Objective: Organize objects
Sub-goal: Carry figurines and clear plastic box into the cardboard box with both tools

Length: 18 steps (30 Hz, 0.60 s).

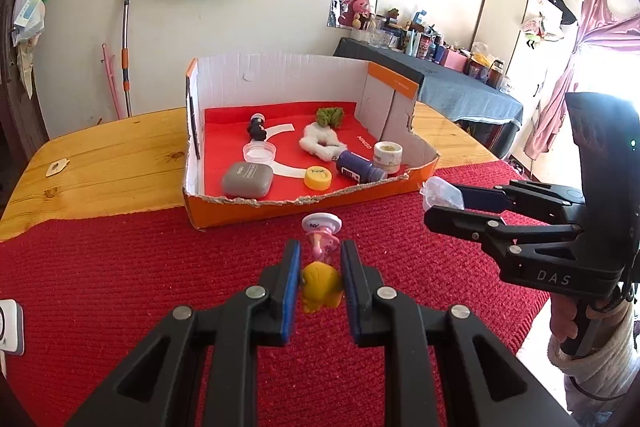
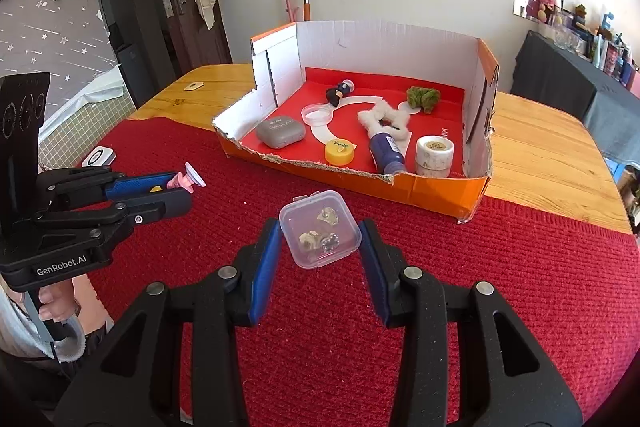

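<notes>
My left gripper (image 1: 320,275) is shut on a small yellow and pink toy figure (image 1: 321,285) with a white suction base, held just above the red mat. It also shows in the right wrist view (image 2: 168,193). My right gripper (image 2: 320,247) is closed on a small clear plastic box (image 2: 320,229) holding small trinkets; in the left wrist view the box (image 1: 442,193) sits at its fingertips. An orange cardboard box (image 1: 304,205) with a red floor stands ahead and holds several small items.
In the box lie a grey case (image 1: 247,179), yellow cap (image 1: 318,178), purple bottle (image 1: 358,169), tape roll (image 1: 387,155), white fluffy scrunchie (image 1: 320,141) and green scrunchie (image 1: 330,115). A white device (image 2: 98,157) lies on the red mat (image 2: 520,287). The wooden table (image 1: 100,163) extends behind.
</notes>
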Each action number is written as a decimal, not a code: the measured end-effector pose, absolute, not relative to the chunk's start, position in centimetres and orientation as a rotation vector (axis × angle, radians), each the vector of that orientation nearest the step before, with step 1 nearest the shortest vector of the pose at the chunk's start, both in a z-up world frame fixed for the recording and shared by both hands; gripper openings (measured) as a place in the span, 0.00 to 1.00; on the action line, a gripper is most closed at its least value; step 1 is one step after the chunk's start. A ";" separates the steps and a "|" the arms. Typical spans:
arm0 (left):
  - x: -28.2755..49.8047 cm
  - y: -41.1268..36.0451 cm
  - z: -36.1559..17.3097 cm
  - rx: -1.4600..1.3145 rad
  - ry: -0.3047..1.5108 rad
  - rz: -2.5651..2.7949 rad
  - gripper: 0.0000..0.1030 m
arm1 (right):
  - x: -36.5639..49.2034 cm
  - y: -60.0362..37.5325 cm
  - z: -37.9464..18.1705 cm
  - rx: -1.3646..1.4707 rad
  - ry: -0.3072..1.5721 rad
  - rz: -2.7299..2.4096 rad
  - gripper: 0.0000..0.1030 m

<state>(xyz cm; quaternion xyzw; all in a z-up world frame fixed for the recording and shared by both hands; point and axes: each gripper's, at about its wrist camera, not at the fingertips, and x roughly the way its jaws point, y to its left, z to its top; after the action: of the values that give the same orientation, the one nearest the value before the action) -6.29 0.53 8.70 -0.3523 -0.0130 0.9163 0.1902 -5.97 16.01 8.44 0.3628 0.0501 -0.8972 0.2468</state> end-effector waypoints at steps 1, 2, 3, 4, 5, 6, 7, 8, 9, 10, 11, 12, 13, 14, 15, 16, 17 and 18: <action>-6.7 0.7 9.1 -0.988 -0.035 2.572 0.20 | -6.2 16.0 8.7 0.987 0.138 -2.451 0.37; -7.1 0.8 9.4 -0.986 -0.030 2.570 0.20 | -6.6 16.0 9.0 0.985 0.140 -2.454 0.37; -7.6 1.1 9.8 -0.983 -0.025 2.567 0.20 | -7.0 15.9 9.3 0.982 0.146 -2.458 0.37; -8.3 1.4 10.1 -0.983 -0.019 2.562 0.20 | -7.5 15.8 9.7 0.979 0.156 -2.462 0.37; -9.1 1.7 10.4 -0.990 -0.014 2.559 0.20 | -8.1 15.7 10.0 0.979 0.166 -2.470 0.37; -10.0 2.1 10.6 -0.995 -0.007 2.554 0.20 | -8.9 15.5 10.3 0.982 0.181 -2.479 0.37; -11.1 2.5 10.8 -1.003 0.004 2.549 0.20 | -9.7 15.4 10.5 0.990 0.199 -2.488 0.37; -12.0 2.9 10.9 -1.015 0.013 2.549 0.20 | -10.7 15.2 10.7 1.003 0.216 -2.498 0.37; -13.2 3.4 10.9 -1.031 0.028 2.545 0.20 | -11.8 15.1 10.8 1.024 0.233 -2.506 0.37; -14.4 3.7 10.9 -1.052 0.032 2.536 0.20 | -12.9 15.0 10.8 1.048 0.247 -2.509 0.37; -15.6 4.0 10.7 -1.077 0.025 2.520 0.20 | -14.1 15.0 10.8 1.071 0.258 -2.511 0.37; -16.8 4.3 10.4 -1.108 0.016 2.503 0.20 | -15.3 14.9 10.8 1.098 0.274 -2.513 0.37; -18.1 4.5 10.2 -1.139 0.011 2.492 0.20 | -16.4 14.8 10.7 1.128 0.293 -2.514 0.37; -19.2 4.7 10.0 -1.156 0.013 2.490 0.20 | -17.5 14.8 10.6 1.153 0.312 -2.516 0.37; -20.3 4.9 9.8 -1.172 0.019 2.491 0.20 | -18.5 14.7 10.4 1.176 0.331 -2.517 0.37; -21.2 5.0 9.6 -1.191 0.025 2.492 0.20 | -19.4 14.7 10.2 1.201 0.347 -2.516 0.37; -22.1 5.0 9.5 -1.210 0.021 2.487 0.20 | -20.3 14.6 10.0 1.227 0.362 -2.517 0.37; -23.2 5.2 9.3 -1.228 0.017 2.468 0.20 | -21.0 14.6 9.8 1.251 0.376 -2.516 0.37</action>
<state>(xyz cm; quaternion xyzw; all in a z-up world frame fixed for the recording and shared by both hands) -23.20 5.18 9.31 -0.4372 0.0060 0.8787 0.1915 -21.00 14.57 9.77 0.4362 0.1310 -0.8771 0.1525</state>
